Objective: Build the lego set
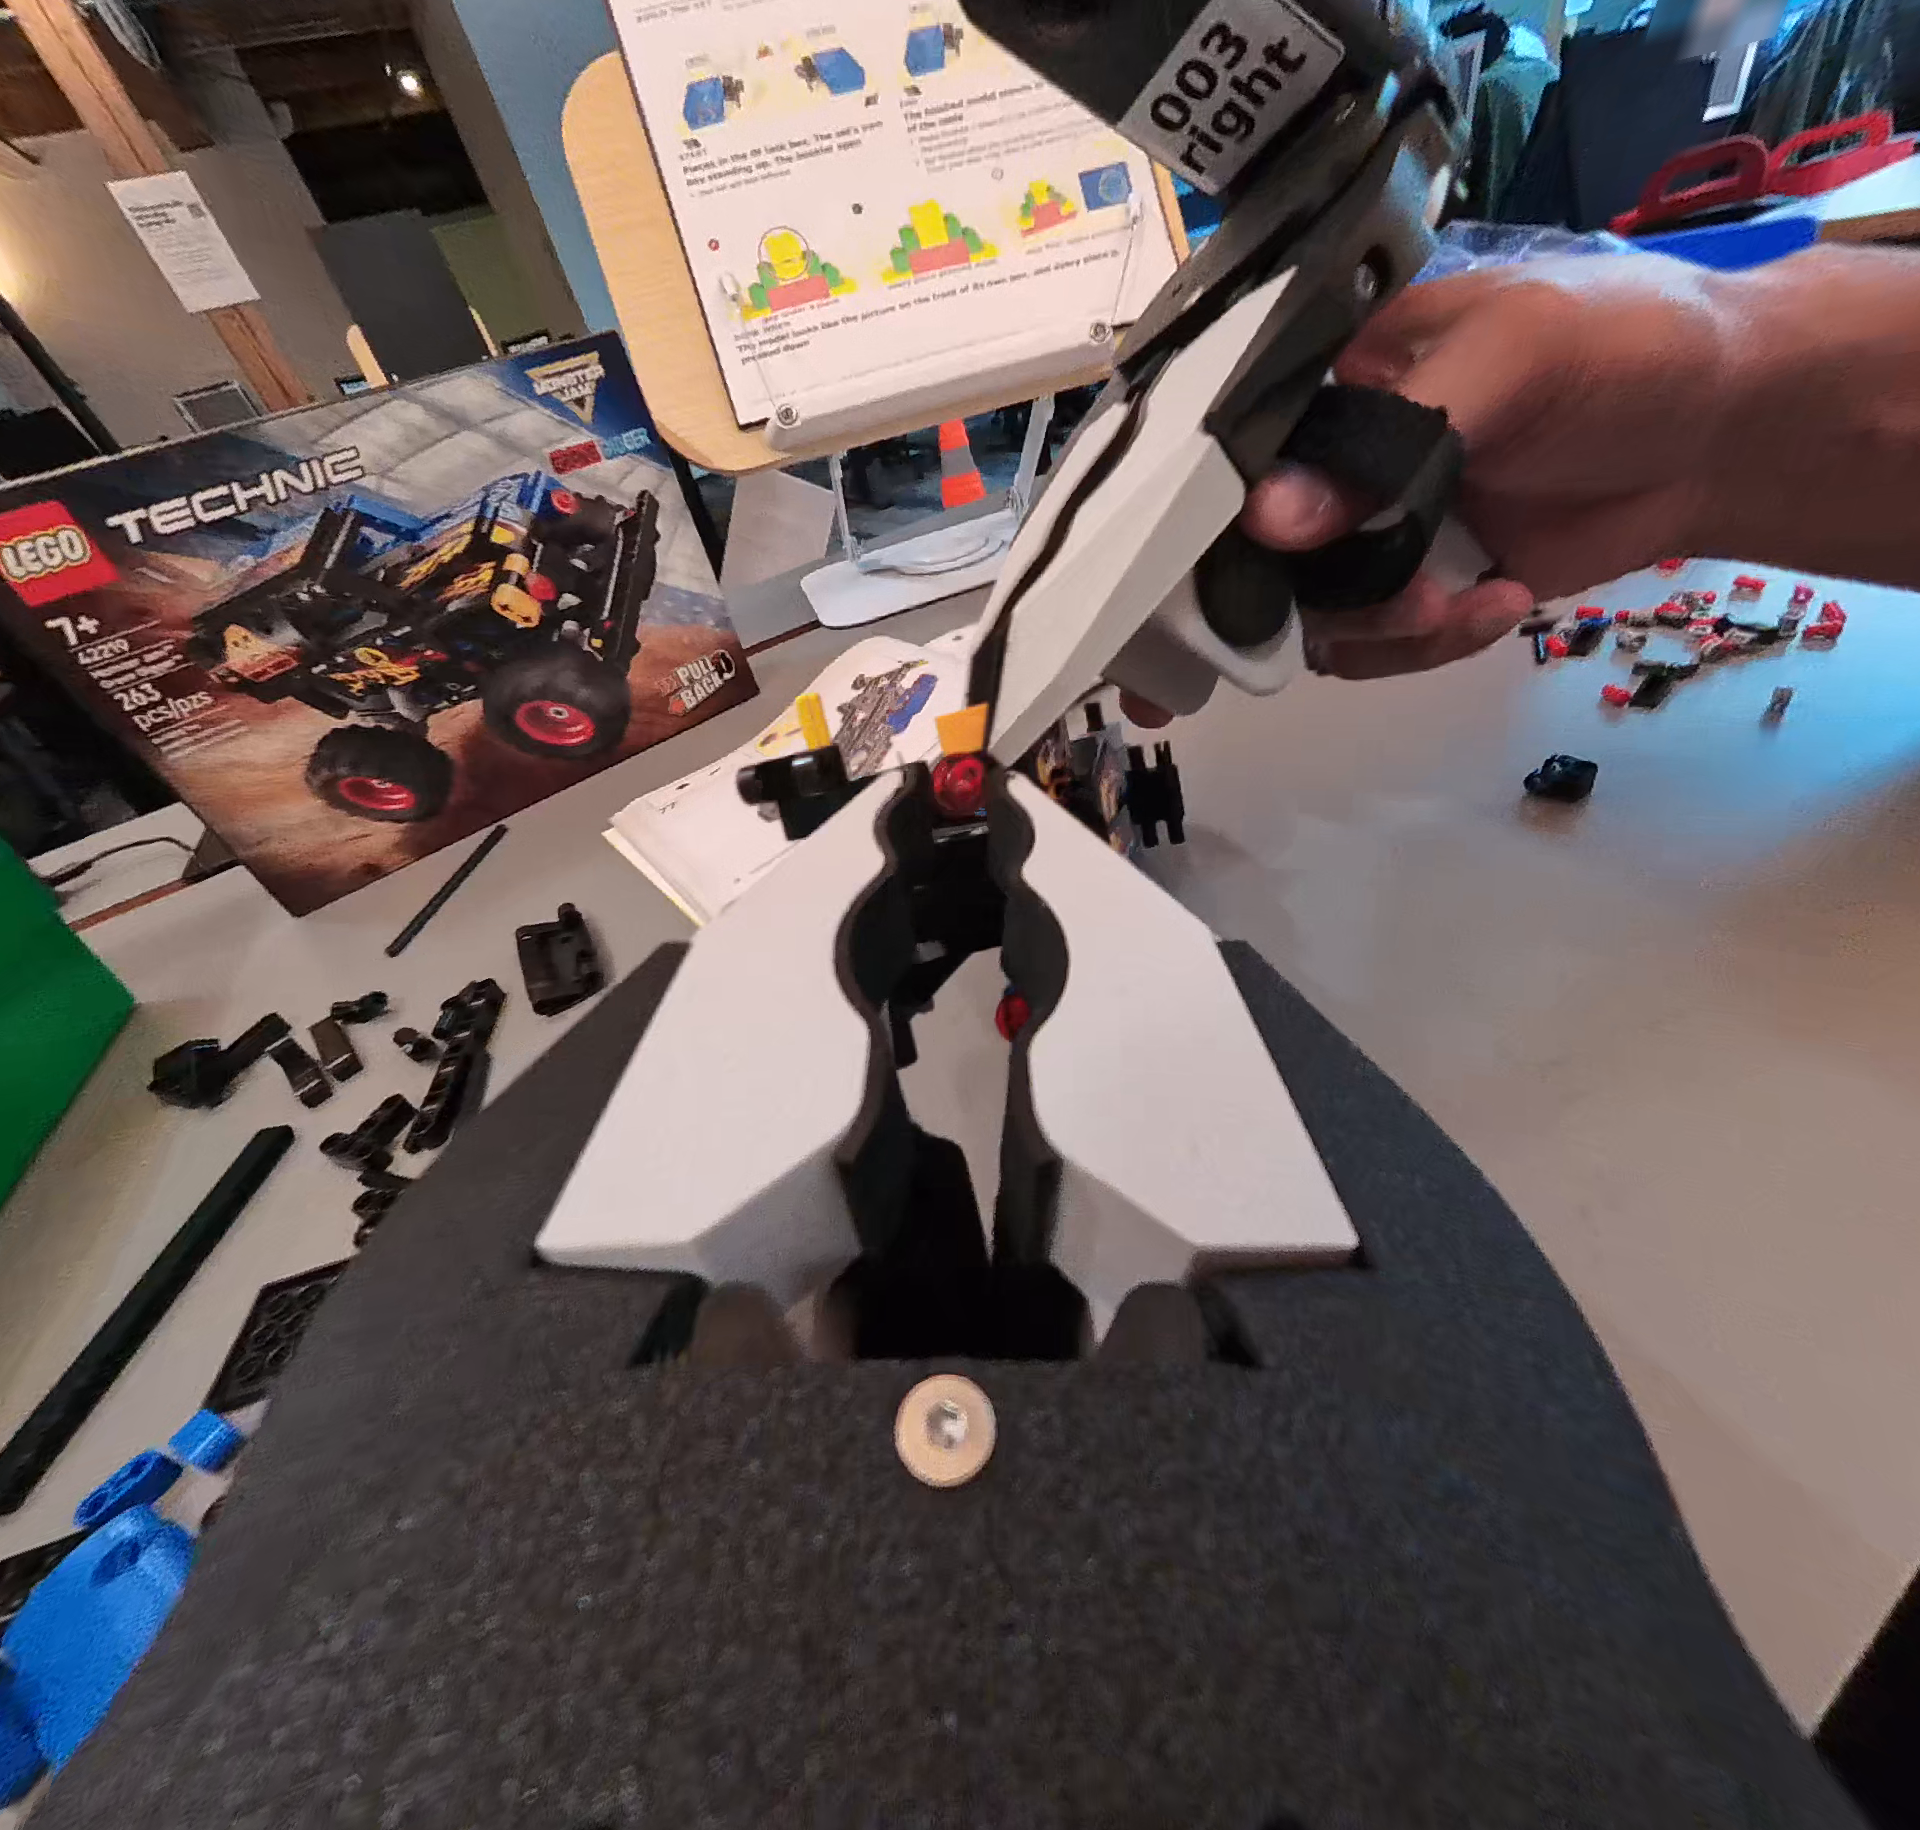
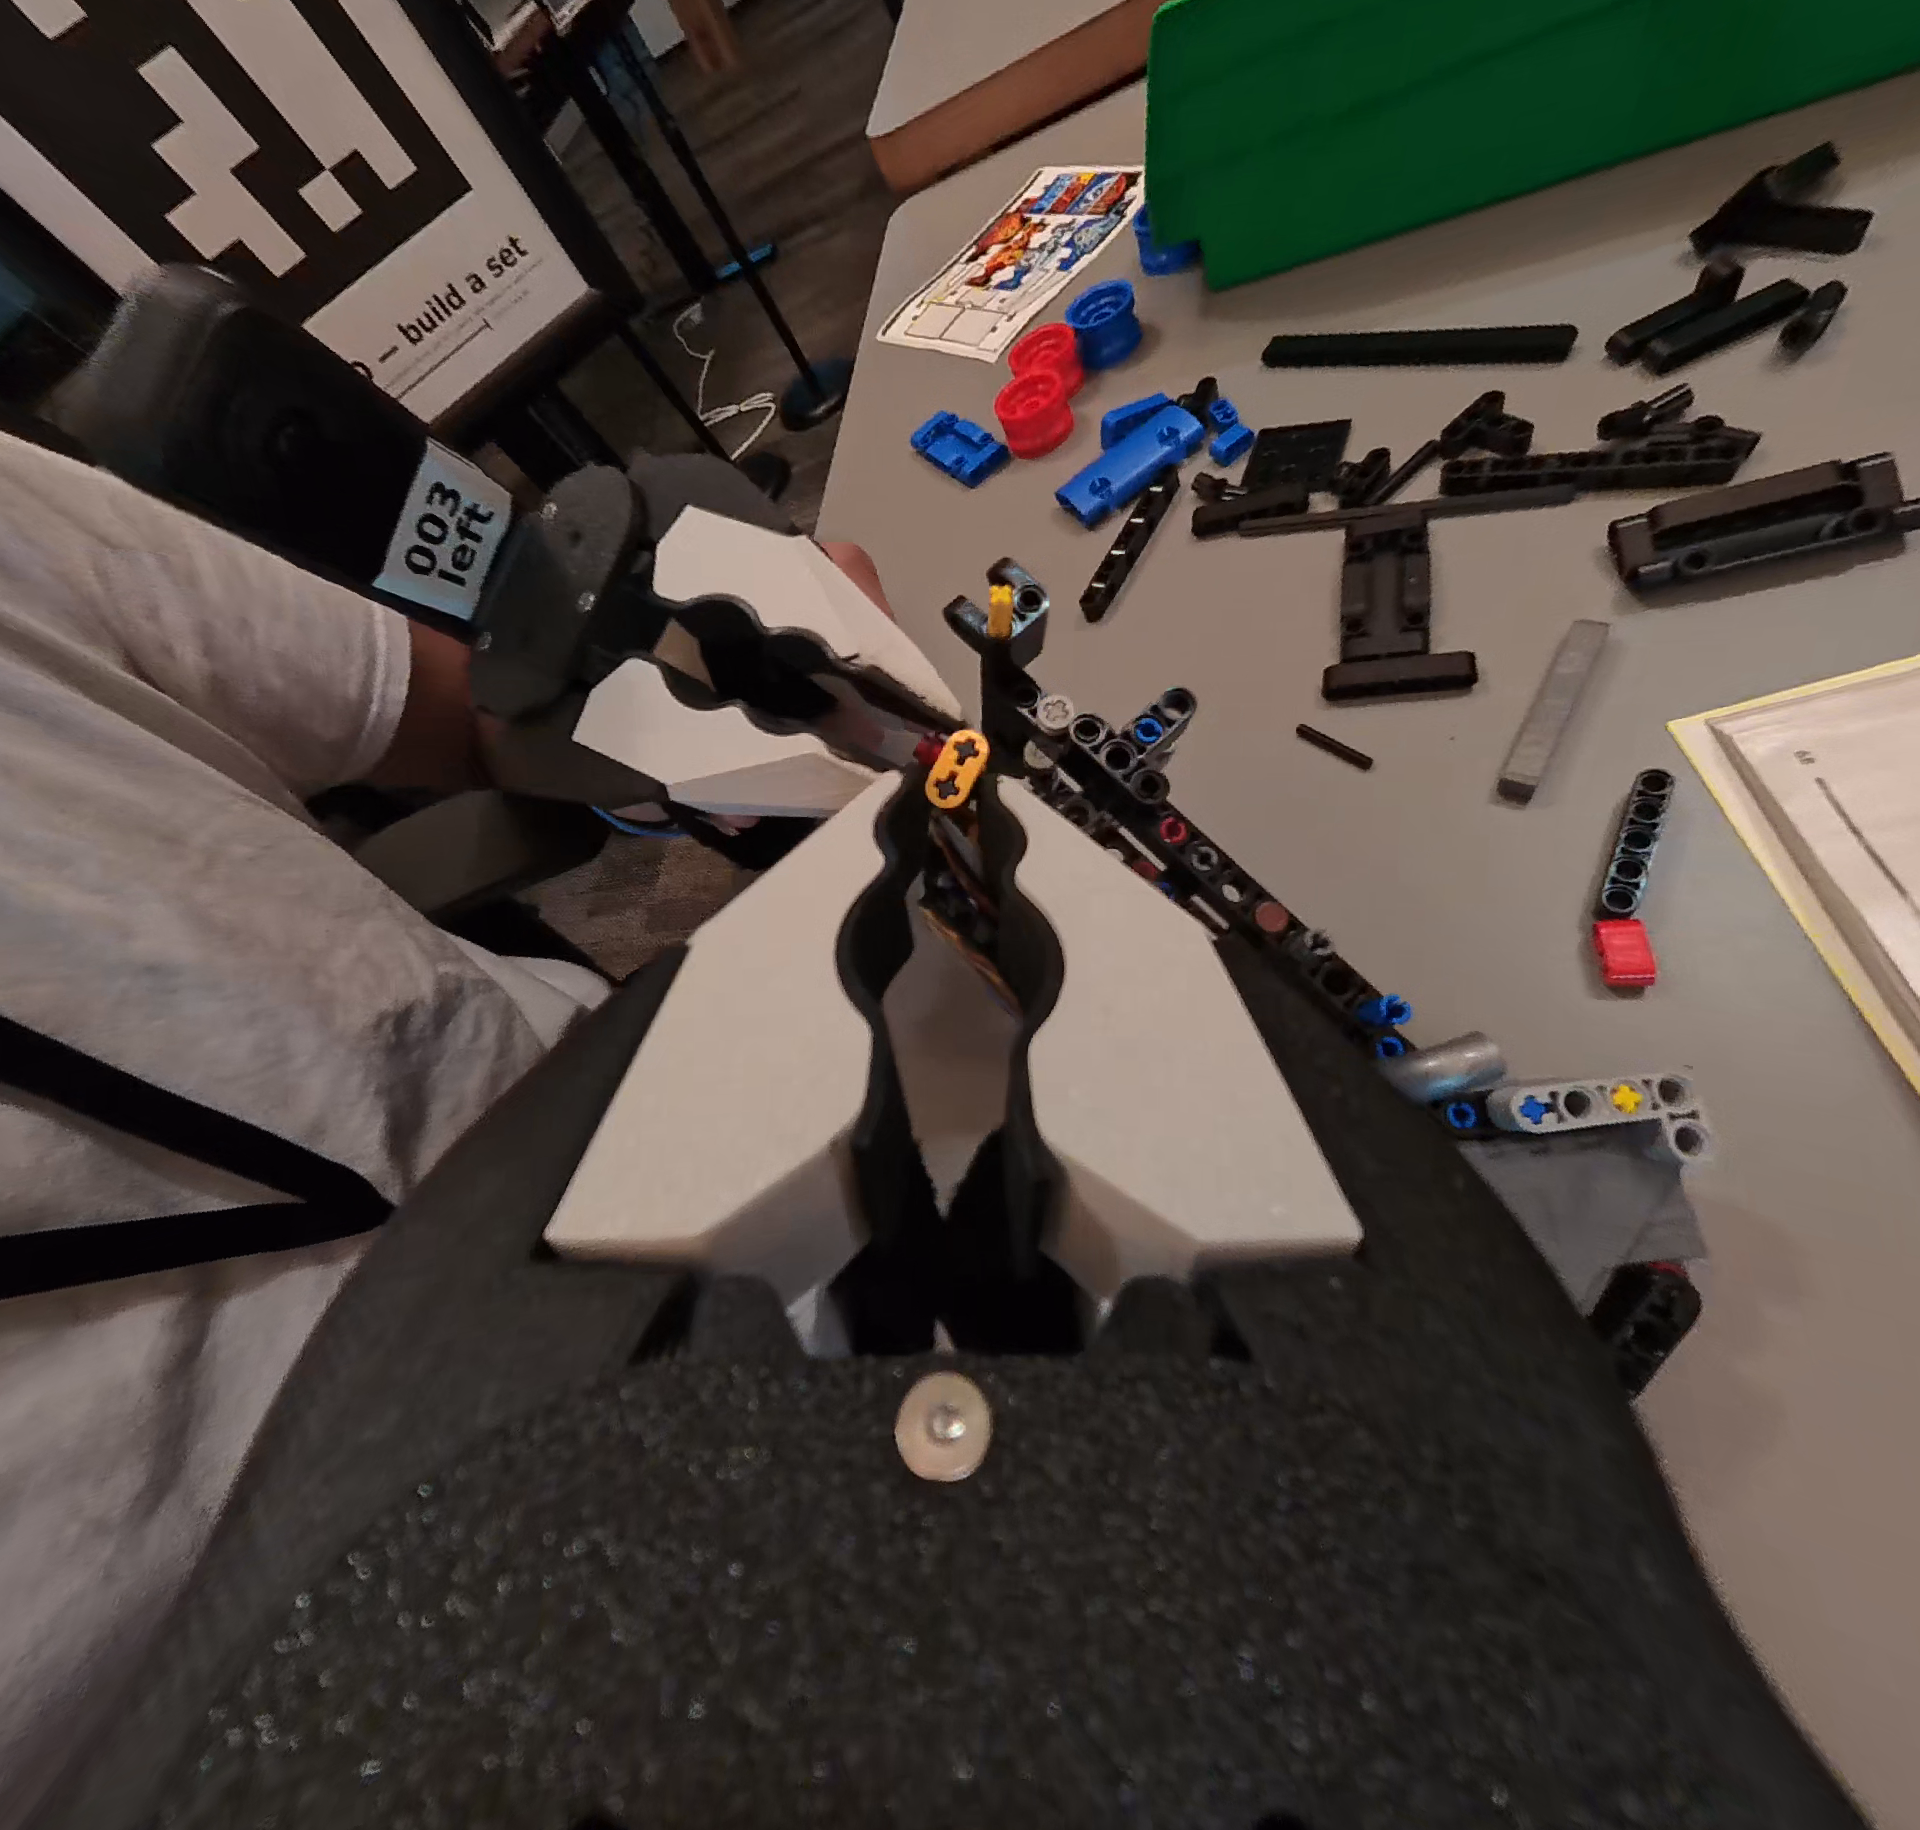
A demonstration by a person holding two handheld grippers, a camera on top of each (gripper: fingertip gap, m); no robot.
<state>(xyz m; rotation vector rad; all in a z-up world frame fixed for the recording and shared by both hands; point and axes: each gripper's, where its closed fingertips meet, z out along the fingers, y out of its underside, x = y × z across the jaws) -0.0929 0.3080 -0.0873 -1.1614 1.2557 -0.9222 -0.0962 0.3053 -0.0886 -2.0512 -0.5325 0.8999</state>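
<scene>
My left gripper (image 1: 951,788) is shut on a black Technic assembly (image 1: 935,907), with a red pin (image 1: 958,781) showing at its fingertips. In the right wrist view the left gripper (image 2: 940,736) comes in from the left, and the long black assembly (image 2: 1122,772) runs back to the right over the table. My right gripper (image 2: 956,778) is shut on a small orange two-hole connector (image 2: 956,767) held right against the red pin. In the left wrist view the right gripper (image 1: 987,731) reaches down from the upper right, held by a hand, with the orange connector (image 1: 961,731) at its tips.
The set's box (image 1: 364,617) and an open booklet (image 1: 727,824) lie behind. Loose black parts (image 1: 416,1053) are to the left, and small red and black parts (image 1: 1683,627) to the far right. A green bin (image 2: 1507,87), blue and red wheel hubs (image 2: 1070,357) and a sticker sheet (image 2: 1018,253) sit on the grey table (image 2: 1351,897). The tips of both grippers are at nearly the same place.
</scene>
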